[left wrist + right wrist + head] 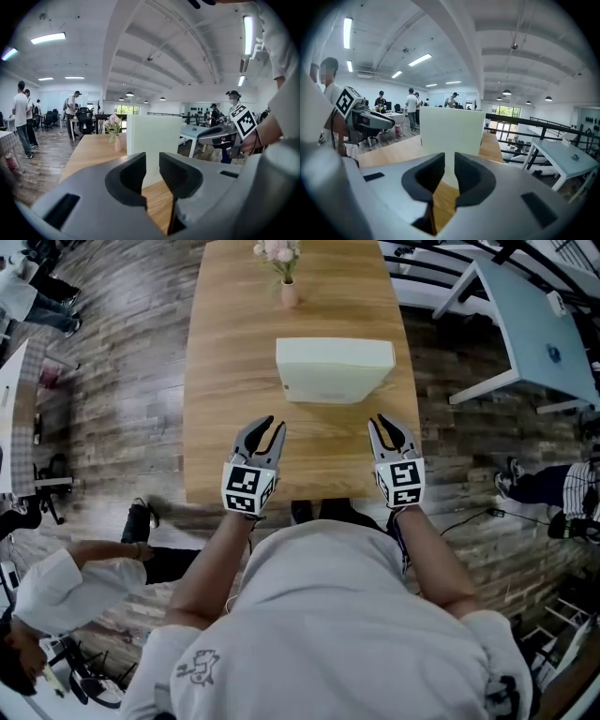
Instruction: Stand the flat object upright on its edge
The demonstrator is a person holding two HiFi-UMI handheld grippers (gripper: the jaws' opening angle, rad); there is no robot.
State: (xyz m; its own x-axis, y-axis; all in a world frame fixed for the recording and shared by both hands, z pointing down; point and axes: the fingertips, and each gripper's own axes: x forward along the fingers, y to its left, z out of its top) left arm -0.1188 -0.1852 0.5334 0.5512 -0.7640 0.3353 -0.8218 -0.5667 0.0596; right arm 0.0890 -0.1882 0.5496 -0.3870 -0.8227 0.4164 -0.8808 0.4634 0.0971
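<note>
On the middle of the long wooden table (216,427) stands the flat object (335,371). It is a smooth, pale cream slab shaped like a box, with soft round corners. It is up on its thin edge, with its wide face turned to the person. The table top is light brown with fine grain lines. Behind the slab, near the far end, is a small pink vase (289,293) with pale flowers (278,251). The left gripper (271,424) and the right gripper (390,420) hover over the near part of the table, and neither one touches the slab. Each has grey curved jaws with dark pads. Both pairs of jaws have only a thin gap between them, and nothing is in the gap. The floor (122,381) is made of dark, streaky wood planks.
</note>
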